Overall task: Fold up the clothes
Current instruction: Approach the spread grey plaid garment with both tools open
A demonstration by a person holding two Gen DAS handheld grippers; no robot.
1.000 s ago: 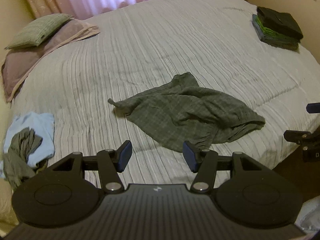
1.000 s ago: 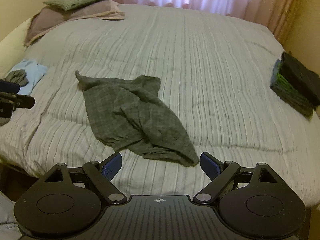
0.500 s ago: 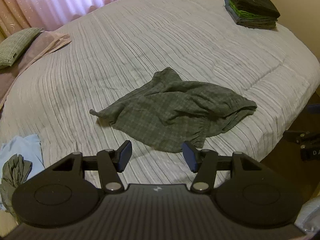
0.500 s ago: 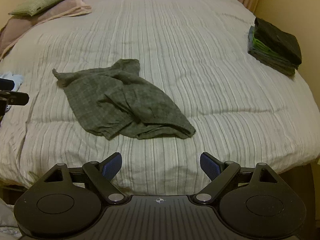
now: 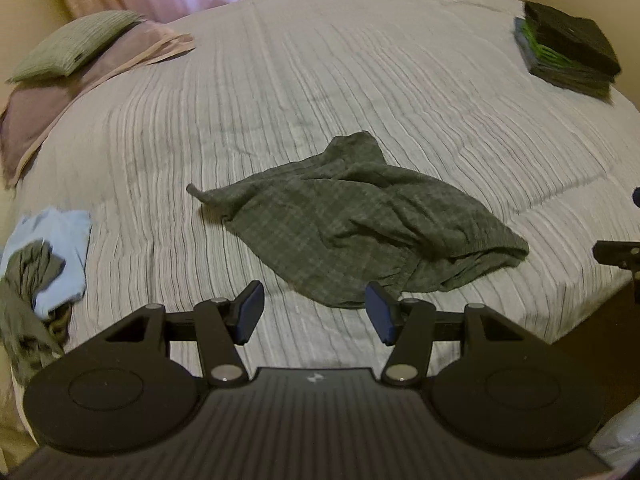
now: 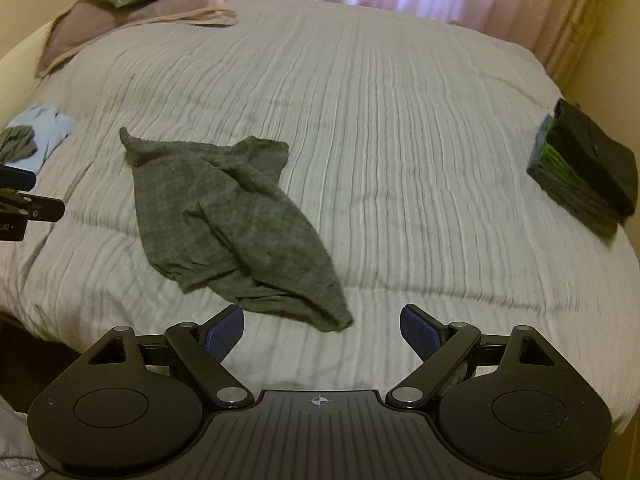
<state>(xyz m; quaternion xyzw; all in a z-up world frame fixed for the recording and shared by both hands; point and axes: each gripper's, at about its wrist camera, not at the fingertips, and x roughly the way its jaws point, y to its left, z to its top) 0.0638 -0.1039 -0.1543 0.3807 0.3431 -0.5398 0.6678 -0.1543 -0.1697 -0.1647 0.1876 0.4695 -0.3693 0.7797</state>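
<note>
While the left wrist camera looks down along its gripper, the left gripper [image 5: 315, 312] hangs over the near edge of a bed with a ribbed pale grey cover [image 5: 360, 80], its blue-padded fingers [image 5: 250, 311] spread apart and empty. A crumpled grey-green checked garment [image 5: 360, 220] lies near that edge, just beyond the fingers. A light blue cloth tangled with a grey one [image 5: 44, 264] sits at the bed's left edge, a green pillow on a mauve one [image 5: 72, 52] at the far left corner, and a stack of dark folded clothes [image 5: 568, 52] at the far right corner.

From the right wrist camera, the right gripper [image 6: 322, 328] likewise hovers at the near edge, fingers [image 6: 420, 330] released and empty, the garment's nearest corner just ahead of them.
</note>
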